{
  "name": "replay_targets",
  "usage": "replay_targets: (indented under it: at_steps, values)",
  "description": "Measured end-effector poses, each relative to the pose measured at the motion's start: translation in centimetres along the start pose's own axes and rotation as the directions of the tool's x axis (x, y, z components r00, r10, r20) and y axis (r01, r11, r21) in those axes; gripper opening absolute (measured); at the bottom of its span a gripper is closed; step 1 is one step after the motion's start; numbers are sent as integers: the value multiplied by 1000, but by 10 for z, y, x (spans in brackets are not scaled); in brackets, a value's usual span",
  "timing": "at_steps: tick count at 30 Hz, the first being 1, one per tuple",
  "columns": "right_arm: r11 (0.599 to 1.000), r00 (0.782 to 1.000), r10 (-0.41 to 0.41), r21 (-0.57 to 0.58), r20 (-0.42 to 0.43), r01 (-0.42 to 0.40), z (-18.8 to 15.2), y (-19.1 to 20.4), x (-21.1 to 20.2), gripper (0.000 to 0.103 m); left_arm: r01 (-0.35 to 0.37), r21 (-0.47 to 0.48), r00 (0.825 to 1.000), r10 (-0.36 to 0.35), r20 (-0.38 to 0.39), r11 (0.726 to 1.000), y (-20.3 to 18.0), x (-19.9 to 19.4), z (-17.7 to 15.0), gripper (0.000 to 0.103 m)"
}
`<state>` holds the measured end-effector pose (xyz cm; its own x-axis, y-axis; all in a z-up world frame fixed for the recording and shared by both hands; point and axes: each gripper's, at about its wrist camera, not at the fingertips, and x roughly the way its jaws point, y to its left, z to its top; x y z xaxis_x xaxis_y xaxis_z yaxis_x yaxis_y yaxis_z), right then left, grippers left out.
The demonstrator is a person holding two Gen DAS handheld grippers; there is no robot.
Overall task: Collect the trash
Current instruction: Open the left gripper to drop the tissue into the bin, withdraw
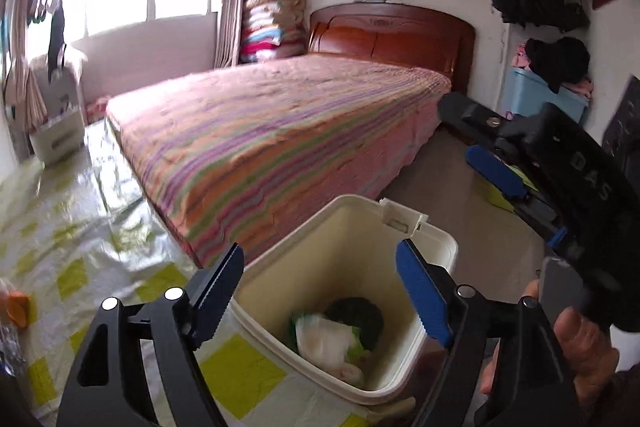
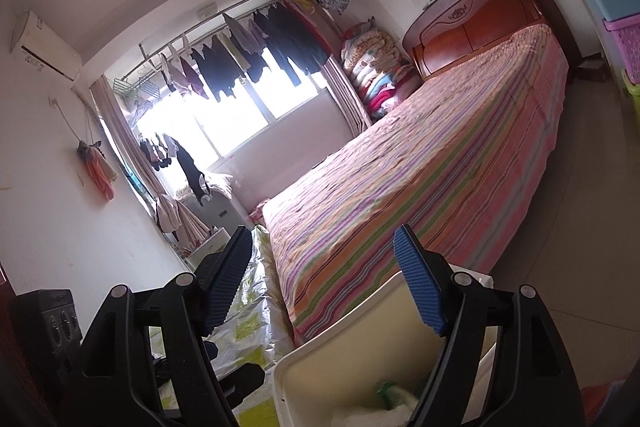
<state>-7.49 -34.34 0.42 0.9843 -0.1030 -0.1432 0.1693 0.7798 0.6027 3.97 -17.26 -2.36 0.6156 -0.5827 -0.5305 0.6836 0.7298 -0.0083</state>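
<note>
A cream plastic bin (image 1: 436, 247) stands on the floor at the foot of the bed. Inside it lie a crumpled white wrapper (image 1: 324, 339) and a dark green lump (image 1: 356, 313). My left gripper (image 1: 320, 291) hovers over the bin's mouth, open, with nothing between its blue pads. My right gripper (image 2: 324, 283) is open too and holds nothing; the bin's wall (image 2: 340, 371) lies just below it, with white and green trash (image 2: 396, 395) at the bottom. The left wrist view shows a hand (image 1: 580, 339) holding the right gripper to the bin's right.
A bed with a striped cover (image 1: 280, 131) fills the middle of the room. A shiny sheet with yellow squares (image 1: 80, 227) covers the floor on the left. A white storage box (image 1: 56, 139), a blue box (image 1: 532, 95) and a black speaker (image 2: 48, 327) stand along the walls.
</note>
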Motion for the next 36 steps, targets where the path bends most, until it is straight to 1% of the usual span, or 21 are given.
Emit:
replay_targets:
  at_steps: [2, 4, 7, 9, 10, 12, 16, 18, 25, 31, 36]
  values:
    - [1000, 1000, 1, 7, 0, -1, 2, -3, 0, 73, -8, 4, 1000, 8, -1, 1000, 1, -2, 0, 76]
    - [1000, 1000, 1, 15, -4, -1, 2, -4, 1, 73, -17, -20, 1000, 17, -1, 1000, 8, -5, 0, 77]
    - [1000, 1000, 7, 23, -15, -6, -1, -3, 3, 73, -49, -54, 999, 49, -1, 997, 21, -9, 0, 77]
    - [1000, 1000, 9, 18, -21, -9, -3, 1, 3, 73, -70, -84, 997, 71, 10, 994, 33, -16, 0, 77]
    - [1000, 1000, 12, 14, -25, -12, -4, 2, 4, 76, -77, -96, 997, 79, 16, 992, 38, -20, 0, 77]
    - [1000, 999, 16, 7, -34, -16, -7, 6, 6, 78, -93, -118, 995, 97, 28, 989, 49, -30, 0, 77]
    - [999, 998, 30, -12, -53, -30, -11, 15, 10, 78, -121, -149, 991, 128, 36, 981, 64, -45, -4, 77]
    - [999, 997, 38, -13, -63, -39, -14, 19, 12, 78, -134, -156, 989, 141, 32, 979, 69, -51, -6, 77]
    - [997, 992, 66, -42, -109, -71, -26, 37, 22, 78, -179, -158, 980, 190, 54, 971, 84, -75, -13, 77]
    - [992, 983, 100, -62, -154, -110, -38, 56, 32, 78, -211, -172, 972, 225, 68, 962, 96, -99, -19, 77]
    - [988, 977, 120, -75, -176, -135, -46, 68, 37, 79, -257, -191, 960, 273, 67, 947, 110, -119, -29, 77]
